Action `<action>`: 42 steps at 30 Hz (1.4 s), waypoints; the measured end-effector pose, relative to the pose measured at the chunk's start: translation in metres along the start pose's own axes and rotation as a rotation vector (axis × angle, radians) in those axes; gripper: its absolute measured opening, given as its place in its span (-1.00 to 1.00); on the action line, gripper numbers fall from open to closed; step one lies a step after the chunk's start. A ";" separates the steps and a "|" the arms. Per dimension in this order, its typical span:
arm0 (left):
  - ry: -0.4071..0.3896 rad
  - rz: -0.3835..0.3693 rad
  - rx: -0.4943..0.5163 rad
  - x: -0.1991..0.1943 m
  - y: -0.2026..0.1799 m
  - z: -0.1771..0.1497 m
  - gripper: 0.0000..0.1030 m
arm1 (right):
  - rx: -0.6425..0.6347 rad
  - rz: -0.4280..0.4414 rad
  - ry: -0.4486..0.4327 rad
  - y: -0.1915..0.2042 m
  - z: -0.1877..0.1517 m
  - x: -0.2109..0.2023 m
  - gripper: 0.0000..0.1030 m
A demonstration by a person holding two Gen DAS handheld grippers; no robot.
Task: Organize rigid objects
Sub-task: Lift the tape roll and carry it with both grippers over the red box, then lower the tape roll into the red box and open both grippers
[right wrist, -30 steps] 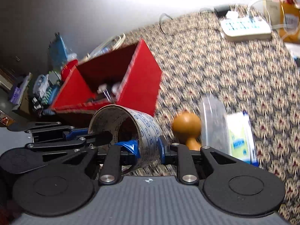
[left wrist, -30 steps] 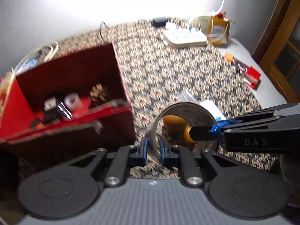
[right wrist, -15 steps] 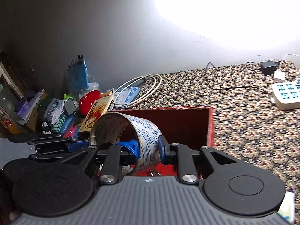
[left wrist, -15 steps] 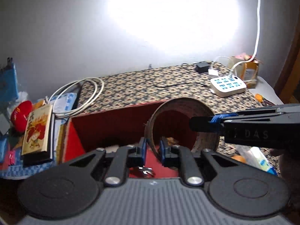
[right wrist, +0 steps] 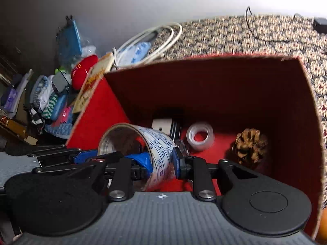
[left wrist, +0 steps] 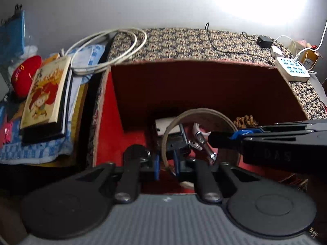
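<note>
1 patterned tablecloth [left wrist: 184, 38] under red box [left wrist: 204, 85], grey wall [left wrist: 102, 4] behind.

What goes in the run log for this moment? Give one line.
stage: placing | held: wide printed tape roll, left gripper and right gripper on its wall, right jaws opening | position: inside red cardboard box

red box [right wrist: 224, 85] open-topped, pinecone [right wrist: 250, 145] and clear tape roll [right wrist: 200, 135] crowding floor, high walls around

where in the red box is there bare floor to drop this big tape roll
Bare red floor lies between the small clear tape roll and the brown pinecone. The red cardboard box is crowded at its left, around the white block and metal clips.
</note>
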State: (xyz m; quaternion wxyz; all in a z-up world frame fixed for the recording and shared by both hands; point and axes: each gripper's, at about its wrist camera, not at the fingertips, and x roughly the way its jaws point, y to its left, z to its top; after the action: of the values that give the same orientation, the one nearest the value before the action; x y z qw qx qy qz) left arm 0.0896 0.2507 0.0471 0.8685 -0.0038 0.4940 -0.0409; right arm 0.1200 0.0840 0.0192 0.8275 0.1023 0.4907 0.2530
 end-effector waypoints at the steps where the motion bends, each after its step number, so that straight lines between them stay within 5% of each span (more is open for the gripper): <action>1: 0.007 -0.003 -0.002 0.004 0.002 0.000 -0.72 | 0.004 0.001 0.017 0.000 0.000 0.003 -0.92; 11: 0.016 0.023 0.003 0.014 0.002 -0.003 -0.49 | 0.090 0.042 0.037 -0.011 -0.001 0.004 -0.82; 14: -0.004 0.035 -0.003 0.009 0.001 -0.002 -0.12 | 0.098 0.039 0.024 -0.012 -0.001 0.000 -0.82; 19: -0.063 0.095 0.009 -0.007 -0.008 0.000 0.18 | 0.101 0.039 -0.010 -0.014 -0.002 -0.011 -0.82; 42: -0.107 0.148 0.029 -0.048 -0.050 -0.014 0.26 | 0.108 0.027 -0.123 -0.020 -0.032 -0.067 -0.81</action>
State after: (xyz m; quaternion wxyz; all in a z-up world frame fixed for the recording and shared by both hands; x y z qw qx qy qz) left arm 0.0503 0.2053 0.0835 0.8942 0.0433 0.4453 0.0163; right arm 0.0723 0.0300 0.0456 0.8460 0.1685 0.4503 0.2304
